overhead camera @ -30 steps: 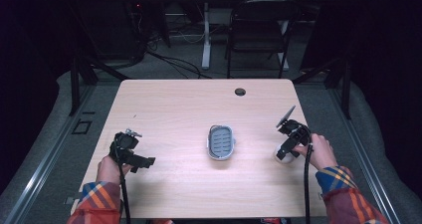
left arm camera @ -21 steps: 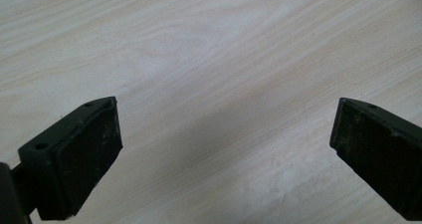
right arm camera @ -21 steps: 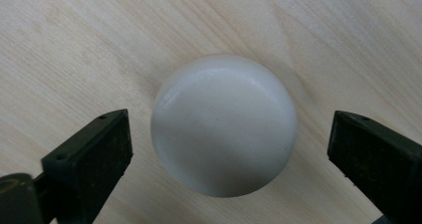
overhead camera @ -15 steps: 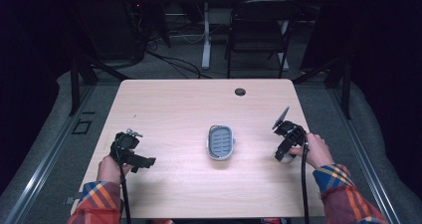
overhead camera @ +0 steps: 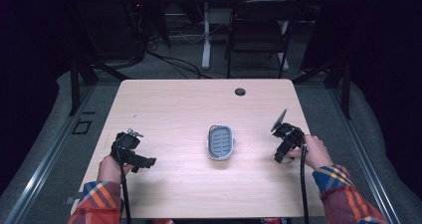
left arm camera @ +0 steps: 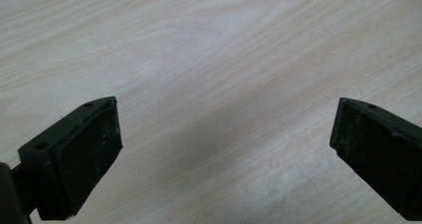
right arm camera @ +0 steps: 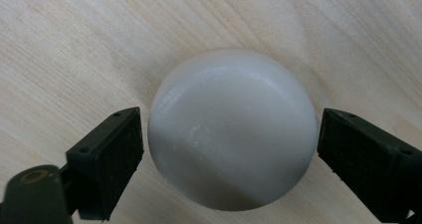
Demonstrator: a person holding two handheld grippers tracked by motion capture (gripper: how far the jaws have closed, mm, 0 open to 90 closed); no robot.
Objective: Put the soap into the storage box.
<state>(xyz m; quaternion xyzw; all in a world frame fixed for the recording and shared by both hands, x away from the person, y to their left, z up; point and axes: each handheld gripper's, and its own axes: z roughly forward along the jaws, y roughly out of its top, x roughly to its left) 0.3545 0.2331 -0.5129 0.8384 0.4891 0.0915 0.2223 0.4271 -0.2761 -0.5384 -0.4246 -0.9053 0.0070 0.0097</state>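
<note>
I could read no brand, label or writing on anything.

I took the grey oval dish (overhead camera: 220,142) in the middle of the wooden table (overhead camera: 189,104) as my landmark. My right gripper (overhead camera: 282,145) was to the right of the dish, well apart from it, near the right edge of the table. My right hand (overhead camera: 312,153) held it from behind and turned it down toward the table top, with its cable running back past my plaid sleeve (overhead camera: 343,194). In the right gripper view (right arm camera: 229,139) a smooth white round object (right arm camera: 232,128) lay on the wood between my two jaws. The jaws were spread a little wider than the object; the left one stood just beside it, and I could not tell if it touched, while a narrow gap showed at the right one. So the claw was around the object but had no grip on it.

My left gripper (overhead camera: 130,149) was to the left of the dish, also well apart, and my left hand (overhead camera: 110,168) held it low over the table. In the left gripper view (left arm camera: 224,149) the jaws were wide apart with bare wood between them, and they held nothing.
</note>
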